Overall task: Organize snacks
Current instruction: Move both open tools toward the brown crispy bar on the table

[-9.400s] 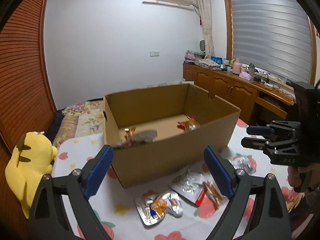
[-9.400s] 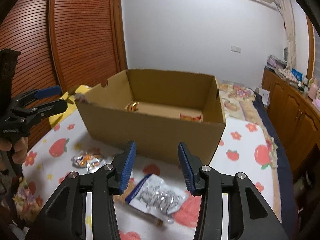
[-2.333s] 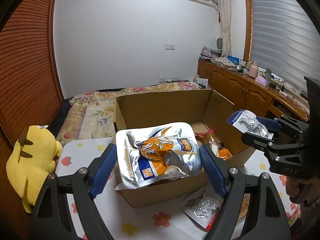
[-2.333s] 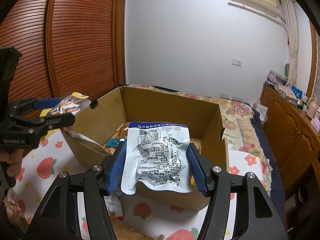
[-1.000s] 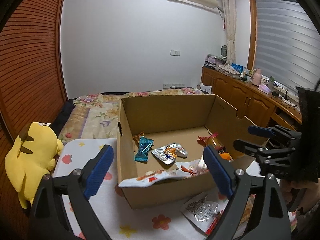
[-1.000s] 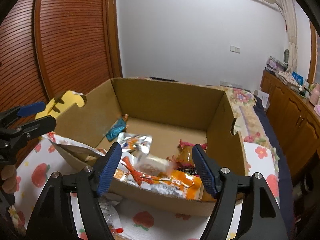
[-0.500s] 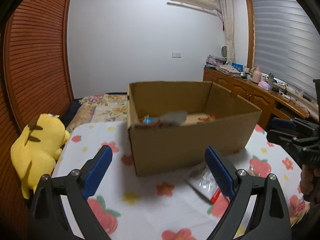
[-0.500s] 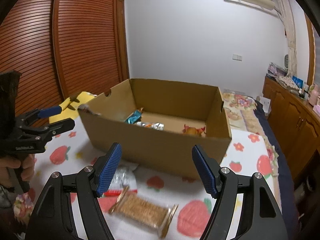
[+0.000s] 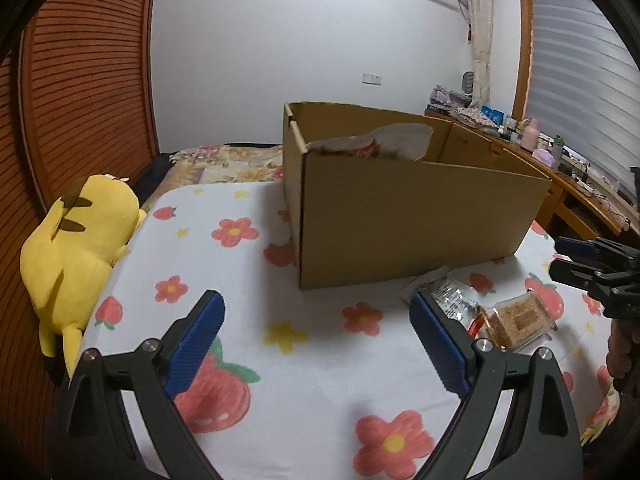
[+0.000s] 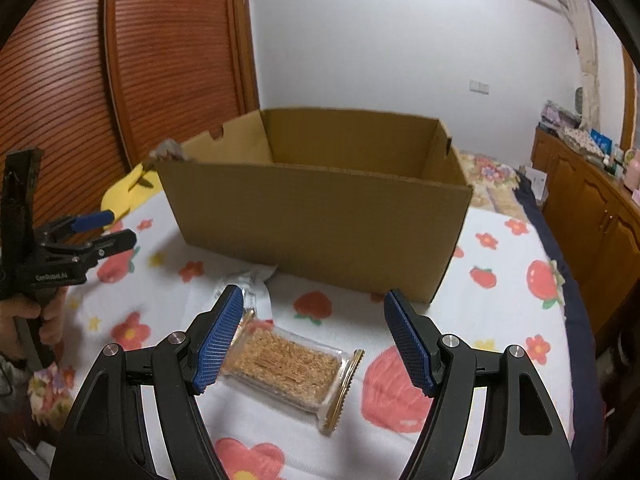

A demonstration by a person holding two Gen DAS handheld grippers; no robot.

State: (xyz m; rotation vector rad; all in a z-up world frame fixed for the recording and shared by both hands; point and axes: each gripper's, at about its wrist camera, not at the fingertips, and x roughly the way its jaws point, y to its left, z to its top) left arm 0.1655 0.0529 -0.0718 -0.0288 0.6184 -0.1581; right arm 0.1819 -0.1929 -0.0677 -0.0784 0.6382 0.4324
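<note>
1. Here the right gripper (image 10: 314, 336), black-framed with blue ribbed pads, has its jaws spread wide with nothing clamped between them; it hangs above the tablecloth.
2. Below the gap between its pads lies a clear-wrapped rectangular golden-brown snack bar (image 10: 286, 366), flat on the cloth, with a gold crimped seam at its right end; the left pad overlaps its near-left corner in the view, but I cannot tell whether they touch.
3. Just beyond the bar, partly behind the left pad, lies a silvery crumpled foil snack packet (image 10: 250, 282), its far edge reaching towards the foot of the box.
4. The left gripper (image 9: 316, 338), of the same black and blue build, also stands wide apart and empty, over bare cloth.
5. In its view the foil packet and the bar sit off to the right, near its right pad.
6. A hand (image 10: 24, 320) grips the left tool's handle at the edge of the right wrist view.
7. Behind both grippers stands an open brown cardboard box (image 9: 400, 216) on the white tablecloth printed with red flowers and strawberries (image 9: 280, 380); a pale snack bag (image 9: 380, 142) pokes above the box's near left rim.
8. A yellow plush toy (image 9: 76, 240) lies at the table's left edge, against the ribbed wooden wall.
</note>
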